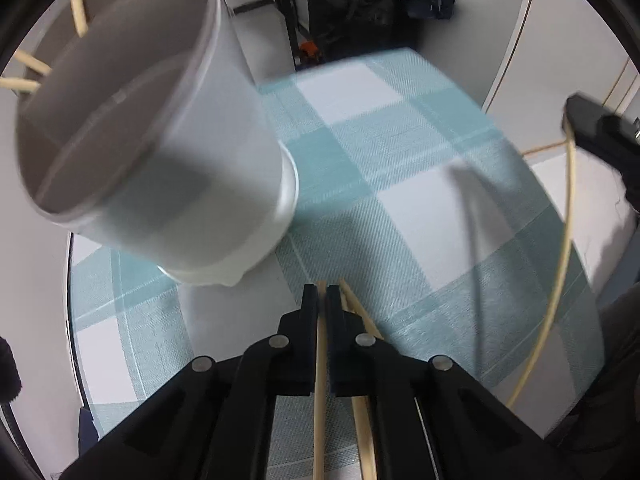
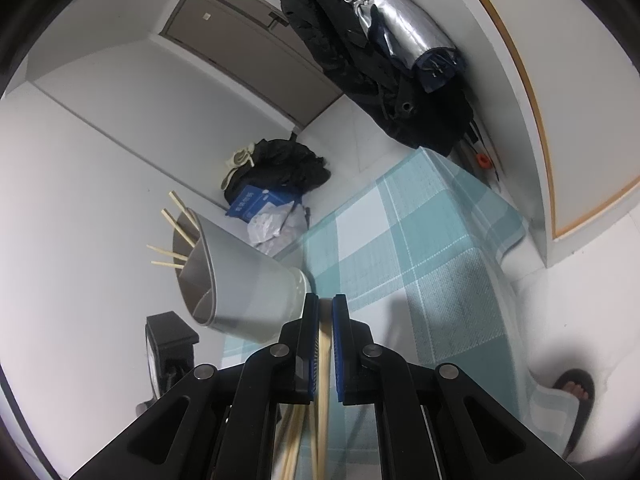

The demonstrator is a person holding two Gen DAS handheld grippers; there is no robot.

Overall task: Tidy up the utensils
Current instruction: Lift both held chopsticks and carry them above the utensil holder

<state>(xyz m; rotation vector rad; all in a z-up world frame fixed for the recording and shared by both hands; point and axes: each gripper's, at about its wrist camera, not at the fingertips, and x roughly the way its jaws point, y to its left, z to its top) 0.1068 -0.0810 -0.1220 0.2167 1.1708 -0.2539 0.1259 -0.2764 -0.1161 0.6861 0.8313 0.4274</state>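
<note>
A white cup-shaped holder (image 1: 168, 184) stands on the checked cloth, with several wooden chopsticks (image 1: 78, 8) sticking out of its top. In the left wrist view my left gripper (image 1: 322, 290) is just right of the holder's base, shut on one chopstick (image 1: 319, 360). A second chopstick (image 1: 362, 314) lies just outside its right finger. My right gripper (image 1: 570, 118) appears at the right edge holding a long chopstick (image 1: 562, 264). In the right wrist view the right gripper (image 2: 326, 298) is shut on a few chopsticks (image 2: 323, 344), with the holder (image 2: 248, 284) just left of its tips.
A teal and white checked cloth (image 2: 420, 248) covers the table. Dark coats (image 2: 360, 60) hang at the back. A black bag and blue box (image 2: 260, 200) lie on the floor by the wall. A person's foot in a black slipper (image 2: 576, 390) is at lower right.
</note>
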